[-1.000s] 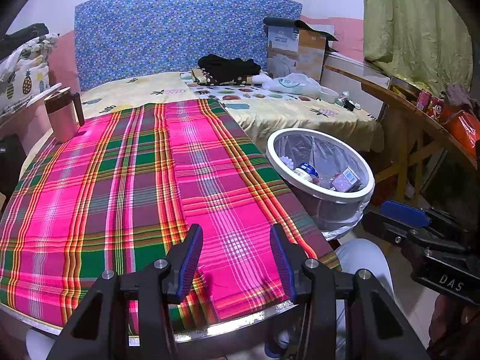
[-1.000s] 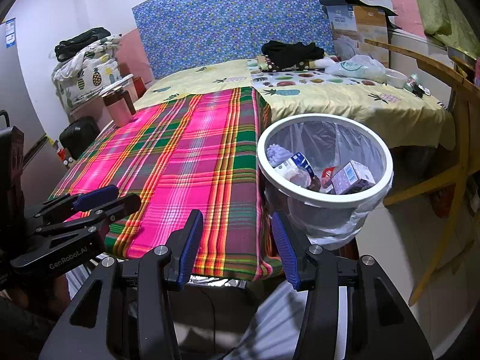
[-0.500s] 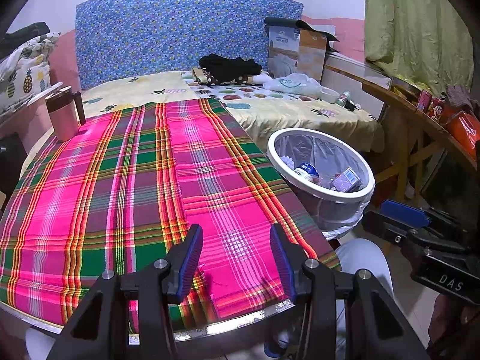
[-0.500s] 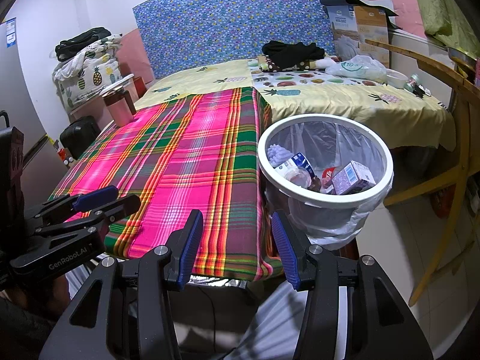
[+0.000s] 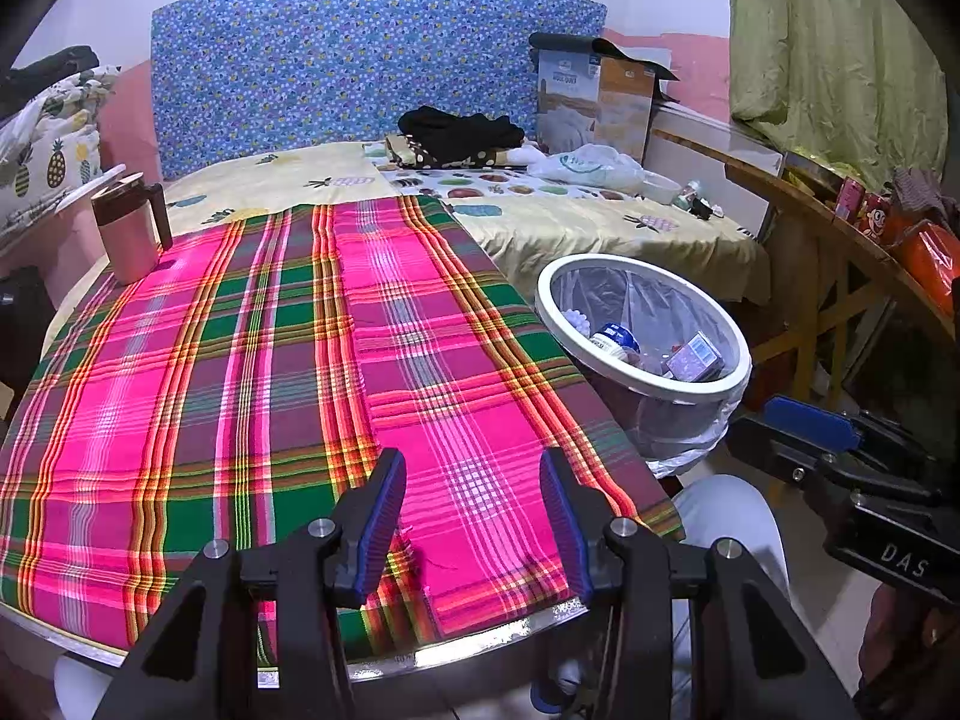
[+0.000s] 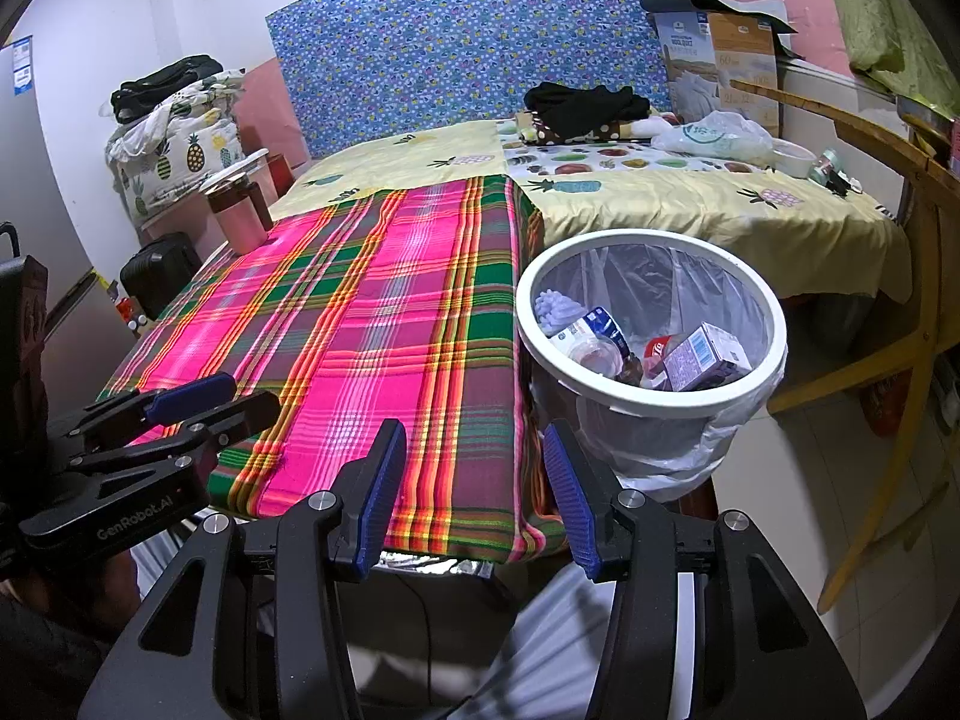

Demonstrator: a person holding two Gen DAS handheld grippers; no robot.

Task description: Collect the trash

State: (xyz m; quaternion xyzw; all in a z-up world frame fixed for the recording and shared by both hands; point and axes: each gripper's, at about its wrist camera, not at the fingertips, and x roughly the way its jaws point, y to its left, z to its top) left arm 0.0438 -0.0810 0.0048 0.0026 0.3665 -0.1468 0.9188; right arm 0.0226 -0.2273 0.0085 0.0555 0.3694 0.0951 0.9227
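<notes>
Because the trash [image 6: 690, 354] lies already inside the bin [image 6: 774, 324] beside the table [image 5: 480, 639], I hold both claws spread and empty. My left claw [image 5: 474, 516] hovers over the cloth [image 5: 252, 372], my right claw [image 6: 474, 492] near the bin.

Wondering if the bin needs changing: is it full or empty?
Partly filled: the trash bin holds a purple carton and other trash low inside.

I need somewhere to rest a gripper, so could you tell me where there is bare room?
The plaid tablecloth lies bare from the pink mug to its near edge. Crowded: the trash bin, and the bed's far end with black clothes.
</notes>
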